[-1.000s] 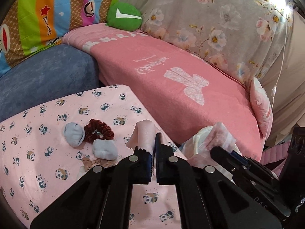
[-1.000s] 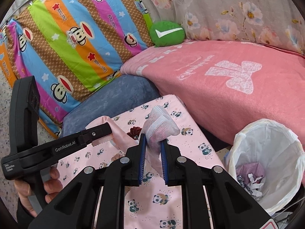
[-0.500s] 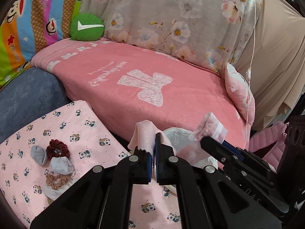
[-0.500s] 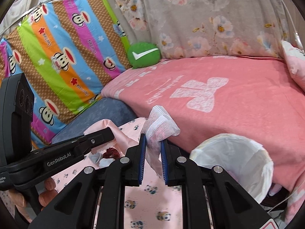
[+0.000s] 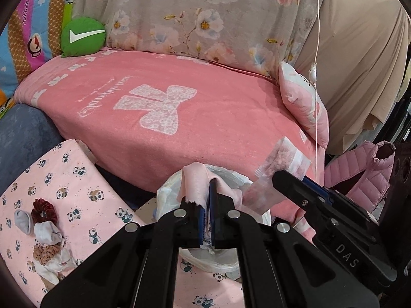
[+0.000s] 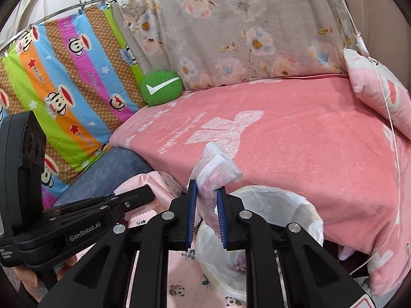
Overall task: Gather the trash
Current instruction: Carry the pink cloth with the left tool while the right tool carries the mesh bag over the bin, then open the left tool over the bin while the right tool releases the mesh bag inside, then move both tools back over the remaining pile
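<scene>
My left gripper [image 5: 207, 200] is shut on a pale pink scrap of cloth [image 5: 193, 182] and holds it over the white-lined trash bin [image 5: 167, 192]. My right gripper [image 6: 207, 192] is shut on a crumpled white and pink mesh wrapper [image 6: 214, 172] and holds it just above the bin [image 6: 282, 205], at its left rim. The right gripper with its wrapper [image 5: 285, 161] also shows at the right of the left wrist view. The left gripper [image 6: 143, 192] with the pink cloth [image 6: 143, 182] shows at the left of the right wrist view.
The bin stands between a panda-print pink surface [image 5: 77, 179] and a sofa with a pink blanket [image 5: 179, 118]. Hair scrunchies and small socks [image 5: 43, 220] lie on the panda surface. A green cushion [image 5: 82, 37], a pink pillow [image 5: 305, 107] and a hanging cord [image 5: 316, 77] are near.
Both grippers have swung right from over the panda surface to the trash bin, each still holding its piece. The bin now lies right under the fingertips.
</scene>
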Available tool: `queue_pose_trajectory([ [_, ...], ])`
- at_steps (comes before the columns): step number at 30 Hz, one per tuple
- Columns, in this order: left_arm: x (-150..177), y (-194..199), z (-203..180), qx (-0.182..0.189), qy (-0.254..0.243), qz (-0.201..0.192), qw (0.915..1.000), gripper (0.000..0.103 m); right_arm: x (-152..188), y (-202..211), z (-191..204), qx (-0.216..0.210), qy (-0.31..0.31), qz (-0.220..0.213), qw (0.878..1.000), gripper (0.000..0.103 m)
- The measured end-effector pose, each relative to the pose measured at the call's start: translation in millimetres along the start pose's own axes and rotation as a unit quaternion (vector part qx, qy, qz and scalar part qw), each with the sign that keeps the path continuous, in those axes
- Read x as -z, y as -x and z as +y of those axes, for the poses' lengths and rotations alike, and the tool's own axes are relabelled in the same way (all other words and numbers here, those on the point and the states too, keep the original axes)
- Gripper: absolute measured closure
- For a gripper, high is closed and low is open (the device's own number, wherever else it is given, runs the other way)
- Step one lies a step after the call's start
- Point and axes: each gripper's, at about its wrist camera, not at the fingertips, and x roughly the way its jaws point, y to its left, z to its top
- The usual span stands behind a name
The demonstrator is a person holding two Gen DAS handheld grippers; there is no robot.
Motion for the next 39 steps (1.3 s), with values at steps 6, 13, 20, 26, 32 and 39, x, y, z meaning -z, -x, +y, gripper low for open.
queue_pose_trajectory([
  [6, 2, -16, -6, 0.001, 0.016, 0.022, 0.9996, 0.052, -2, 4, -16, 0.009, -0.016, -0.007, 1.0, 0.079],
  [13, 3, -10, -7, -0.019, 0.014, 0.003, 0.9997, 0.045, -2, 5, -21, 0.008, -0.02, -0.01, 1.0, 0.076],
  [20, 5, -3, -1, -0.031, 0.018, -0.005, 0.9994, 0.045, 0, 6, -15, 0.001, -0.011, -0.006, 1.0, 0.076],
  [26, 8, 5, 7, -0.04, 0.026, -0.013, 0.9988, 0.045, 3, 5, -4, -0.002, -0.003, -0.002, 1.0, 0.075],
  [32, 18, 18, 20, -0.058, 0.039, -0.022, 0.9973, 0.045, 8, 4, 12, -0.01, 0.009, 0.006, 1.0, 0.075],
  [39, 35, 32, 44, -0.098, 0.064, -0.025, 0.9928, 0.036, 20, 1, 40, -0.028, 0.029, 0.018, 0.999, 0.075],
])
